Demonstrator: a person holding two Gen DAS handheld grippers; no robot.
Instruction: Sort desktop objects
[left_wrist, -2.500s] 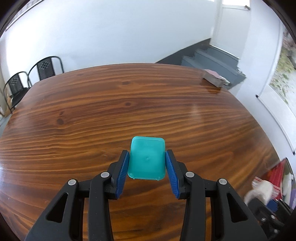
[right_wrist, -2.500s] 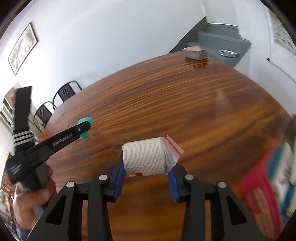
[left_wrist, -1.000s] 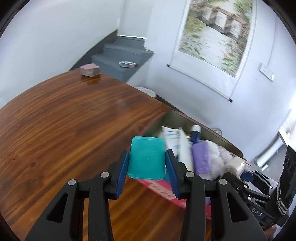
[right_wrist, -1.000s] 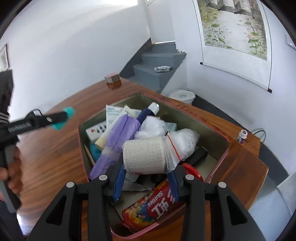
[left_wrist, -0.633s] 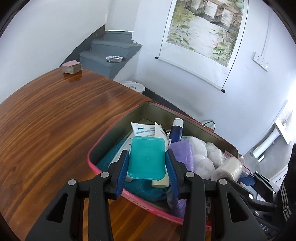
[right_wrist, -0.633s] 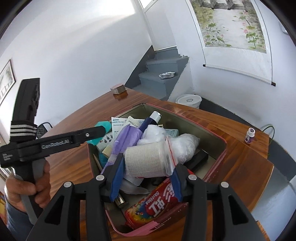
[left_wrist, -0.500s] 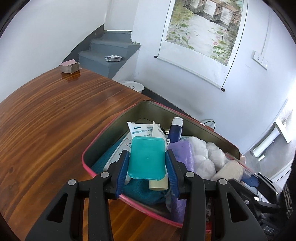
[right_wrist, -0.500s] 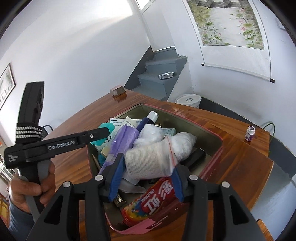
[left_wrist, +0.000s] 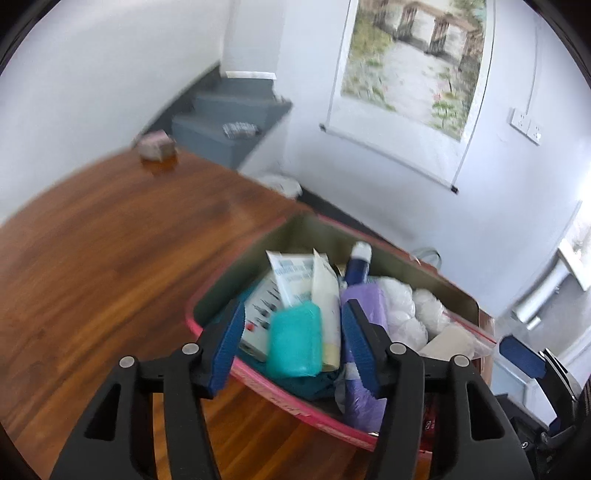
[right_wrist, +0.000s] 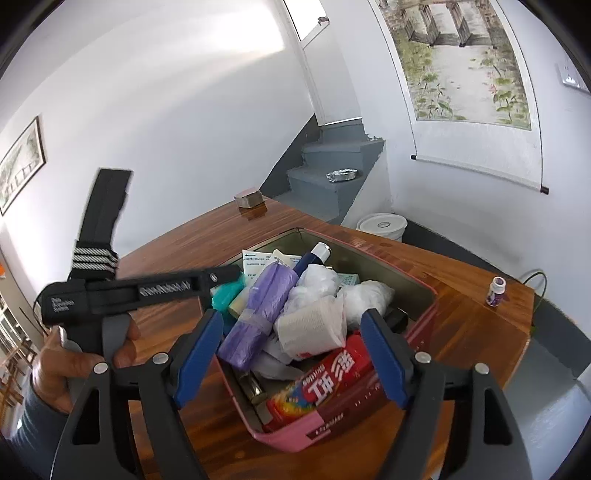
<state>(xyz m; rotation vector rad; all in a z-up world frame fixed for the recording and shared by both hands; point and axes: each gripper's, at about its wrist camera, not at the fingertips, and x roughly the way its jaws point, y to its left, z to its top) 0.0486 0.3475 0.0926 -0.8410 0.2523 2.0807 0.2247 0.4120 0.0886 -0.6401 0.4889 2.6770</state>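
**Two things drop into the pink box**

Both grippers are over the pink box (right_wrist: 424, 291) on the wooden table (left_wrist: 110, 240). The left gripper (left_wrist: 293, 341) is opening its jaws. The teal case (left_wrist: 295, 343) sits between them, but the pads are off it, and it tips down onto the pile. The right gripper (right_wrist: 291, 354) is opening wide too. The white bandage roll (right_wrist: 310, 325) in its clear bag lies on the heap, with gaps on both sides.

The case looks hard, smooth and light, so its flat sides are best to hold. The roll looks soft and squashy; hold it round the middle.

Only the right view shows the hand (right_wrist: 55, 369) on the left gripper, the red snack pack (right_wrist: 325, 384) and a little bottle (right_wrist: 495, 291).
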